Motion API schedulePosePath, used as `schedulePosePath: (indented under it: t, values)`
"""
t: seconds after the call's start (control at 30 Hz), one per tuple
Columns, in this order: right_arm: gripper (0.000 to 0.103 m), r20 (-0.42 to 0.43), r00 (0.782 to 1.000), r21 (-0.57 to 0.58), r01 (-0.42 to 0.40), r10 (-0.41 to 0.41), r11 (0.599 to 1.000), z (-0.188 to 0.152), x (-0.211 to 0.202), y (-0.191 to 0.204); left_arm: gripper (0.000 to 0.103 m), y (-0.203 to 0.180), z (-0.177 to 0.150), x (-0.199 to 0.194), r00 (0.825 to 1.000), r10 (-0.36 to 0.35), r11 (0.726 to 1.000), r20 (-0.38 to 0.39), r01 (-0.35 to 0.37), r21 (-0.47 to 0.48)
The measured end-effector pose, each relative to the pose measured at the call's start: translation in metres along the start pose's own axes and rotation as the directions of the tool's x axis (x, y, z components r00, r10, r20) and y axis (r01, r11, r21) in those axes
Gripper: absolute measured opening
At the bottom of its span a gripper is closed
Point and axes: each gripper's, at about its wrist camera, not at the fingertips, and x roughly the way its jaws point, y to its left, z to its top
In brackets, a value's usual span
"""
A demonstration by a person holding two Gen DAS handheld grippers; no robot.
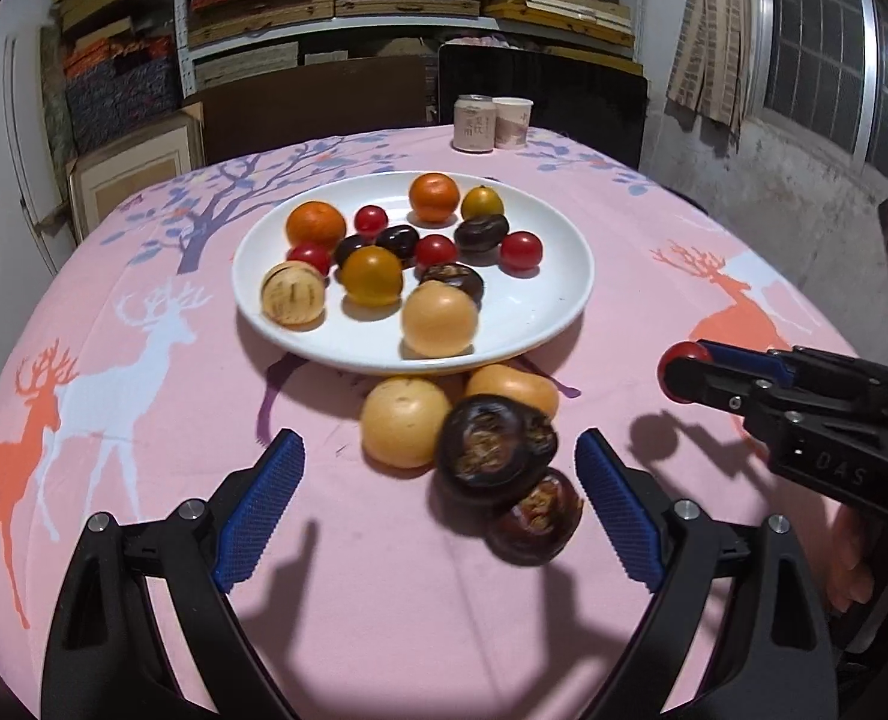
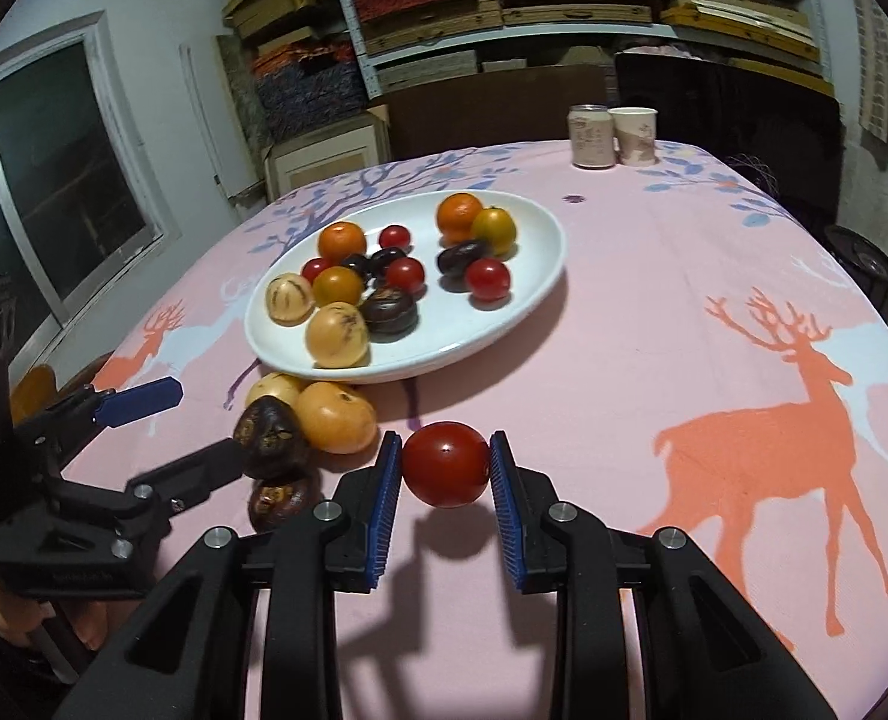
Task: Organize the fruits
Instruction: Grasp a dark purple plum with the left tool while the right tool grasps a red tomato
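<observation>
White plate (image 1: 564, 294) is your landmark: two tan fruits (image 1: 405, 429) and two dark ones (image 1: 495, 450) crowd its near rim. Your left gripper (image 1: 438, 468), fingers wide, has the dark pair between them. Your right gripper (image 2: 446, 465) pinches a red tomato (image 2: 446, 463) above the cloth, nearer than the plate; its far side is hidden.
</observation>
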Motion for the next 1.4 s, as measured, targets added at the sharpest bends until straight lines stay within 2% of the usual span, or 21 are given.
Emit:
schedulePosePath:
  t: [0.03, 0.07, 0.1, 0.13, 0.17, 0.2, 0.27, 0.33, 0.47, 0.53, 0.6, 0.7, 0.77, 0.87, 0.9, 0.97, 1.13, 1.2, 1.27, 1.33, 1.4]
  values:
    - [0.03, -0.001, 1.0, 0.006, -0.001, 0.001, 1.0, -0.001, 0.0, -0.002, 0.09, -0.003, 0.0, 0.003, 1.0, 0.006, 1.0, -0.005, -0.006, 0.003]
    - [0.03, 0.0, 1.0, 0.009, -0.004, 0.004, 1.0, -0.002, -0.001, -0.004, 0.085, -0.005, 0.0, 0.007, 1.0, 0.019, 1.0, -0.009, -0.019, -0.002]
    - [0.03, 0.004, 1.0, 0.01, -0.009, 0.009, 1.0, -0.003, -0.002, -0.005, 0.069, -0.005, 0.001, 0.011, 1.0, 0.018, 1.0, -0.018, -0.018, -0.009]
    - [0.03, 0.007, 1.0, 0.009, -0.013, 0.013, 1.0, -0.003, -0.003, -0.005, 0.061, -0.004, 0.0, 0.014, 0.999, -0.016, 1.0, -0.029, 0.015, -0.022]
    - [0.03, 0.011, 1.0, 0.006, -0.016, 0.016, 1.0, -0.003, -0.005, -0.005, 0.045, -0.004, 0.0, 0.015, 0.999, -0.026, 0.999, -0.033, 0.025, -0.028]
    - [0.03, 0.014, 1.0, 0.003, -0.021, 0.021, 1.0, -0.004, -0.006, -0.005, 0.04, -0.007, 0.0, 0.015, 0.999, -0.018, 1.0, -0.034, 0.017, -0.016]
    - [0.03, 0.015, 0.999, 0.003, -0.031, 0.031, 1.0, -0.004, -0.005, -0.005, 0.04, -0.015, -0.004, 0.015, 0.999, 0.014, 0.999, -0.031, -0.013, 0.032]
    - [0.03, 0.014, 0.999, 0.004, -0.037, 0.037, 0.999, -0.003, -0.005, -0.006, 0.041, -0.017, -0.007, 0.018, 0.998, 0.009, 0.999, -0.054, -0.007, 0.039]
    - [0.03, 0.02, 0.999, 0.008, -0.046, 0.046, 0.999, -0.003, -0.006, -0.007, 0.054, -0.002, -0.011, 0.018, 0.997, -0.02, 0.999, -0.075, 0.016, -0.043]
    - [0.03, 0.02, 0.999, 0.01, -0.046, 0.046, 0.999, -0.003, -0.006, -0.008, 0.054, 0.002, -0.012, 0.018, 0.996, -0.034, 0.998, -0.078, 0.029, -0.063]
    - [0.03, 0.021, 0.999, 0.013, -0.046, 0.045, 0.999, -0.003, -0.006, -0.008, 0.035, 0.001, -0.013, 0.015, 0.997, -0.03, 0.998, -0.067, 0.026, -0.057]
    - [0.03, 0.021, 0.999, 0.017, -0.046, 0.046, 0.999, -0.003, -0.006, -0.009, 0.026, -0.003, -0.015, 0.011, 0.996, -0.04, 0.999, -0.076, 0.037, -0.037]
    - [0.03, 0.026, 0.999, 0.018, -0.046, 0.045, 0.999, -0.003, -0.008, -0.01, 0.029, -0.002, -0.017, 0.005, 0.996, -0.043, 0.999, -0.082, 0.041, -0.026]
    - [0.03, 0.035, 0.998, 0.013, -0.049, 0.049, 0.999, -0.003, -0.011, -0.009, 0.069, 0.008, -0.024, -0.012, 0.997, -0.058, 0.997, -0.059, 0.055, -0.045]
    - [0.03, 0.032, 0.998, 0.015, -0.053, 0.052, 0.999, -0.003, -0.01, -0.009, 0.076, 0.01, -0.026, -0.018, 0.997, -0.056, 0.997, -0.043, 0.054, -0.048]
    - [0.03, 0.023, 0.998, 0.016, -0.055, 0.054, 0.998, -0.004, -0.008, -0.009, 0.076, 0.01, -0.031, -0.024, 0.996, -0.077, 0.997, -0.042, 0.075, -0.032]
    - [0.03, 0.025, 0.998, 0.018, -0.061, 0.06, 0.998, -0.005, -0.008, -0.008, 0.076, 0.007, -0.045, -0.022, 0.996, -0.052, 0.998, -0.078, 0.053, 0.019]
    - [0.03, 0.021, 0.998, 0.021, -0.059, 0.058, 0.998, -0.005, -0.007, -0.009, 0.076, 0.011, -0.049, -0.014, 0.994, -0.039, 0.999, -0.103, 0.04, 0.008]
    - [0.03, 0.016, 0.998, 0.026, -0.06, 0.059, 0.998, -0.006, -0.006, -0.009, 0.076, 0.021, -0.049, -0.004, 0.987, -0.061, 0.997, -0.149, 0.054, -0.051]
    - [0.03, 0.015, 0.998, 0.025, -0.06, 0.06, 0.998, -0.006, -0.006, -0.009, 0.073, 0.026, -0.049, 0.002, 0.983, -0.06, 0.996, -0.175, 0.048, -0.072]
    - [0.03, 0.018, 0.998, 0.025, -0.061, 0.061, 0.998, -0.006, -0.006, -0.009, 0.054, 0.019, -0.051, 0.0, 0.985, -0.007, 1.0, -0.17, 0.007, -0.004]
